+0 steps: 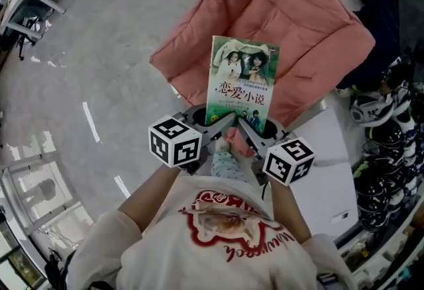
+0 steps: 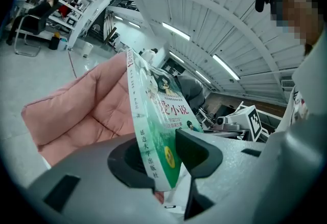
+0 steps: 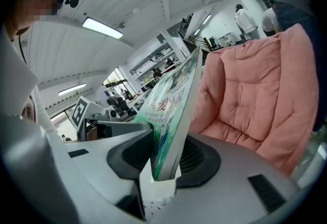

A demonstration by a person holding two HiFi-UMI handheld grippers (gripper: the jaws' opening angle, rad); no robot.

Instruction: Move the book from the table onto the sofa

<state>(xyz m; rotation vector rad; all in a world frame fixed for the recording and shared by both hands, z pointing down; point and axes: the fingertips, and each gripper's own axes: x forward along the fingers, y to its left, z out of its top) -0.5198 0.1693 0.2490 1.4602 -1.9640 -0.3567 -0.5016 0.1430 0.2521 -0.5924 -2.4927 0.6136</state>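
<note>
Clamping the book [image 1: 242, 80] from both sides, the left gripper [image 1: 222, 124] and the right gripper [image 1: 249, 126] each pinch its near short edge, one at each lower corner. In the left gripper view, the left gripper [image 2: 163, 164] has both jaws pressed against the covers at the spine corner of the book [image 2: 153, 115]. In the right gripper view, the right gripper [image 3: 166, 159] is closed the same way on the open-page corner of the book [image 3: 173, 110].

Orientation of the book:
- The long axis runs from the grippers away from the person, toward the sofa [image 1: 298, 17].
- The top edge points at the sofa; the green front cover faces up to the head camera, with the title reading upright.
- The spine lies on the person's left.

The book is held in the air and, in the head view, overlaps the near edge of the pink quilted sofa cushion; both gripper views show the cushion [image 2: 82, 105] [image 3: 255, 90] behind it, not touching.

A white table [image 1: 328, 163] stands at the person's right. The floor [image 1: 99, 50] is glossy grey. The room has a white ceiling with strip lights [image 2: 176, 31] and desks in the background.
</note>
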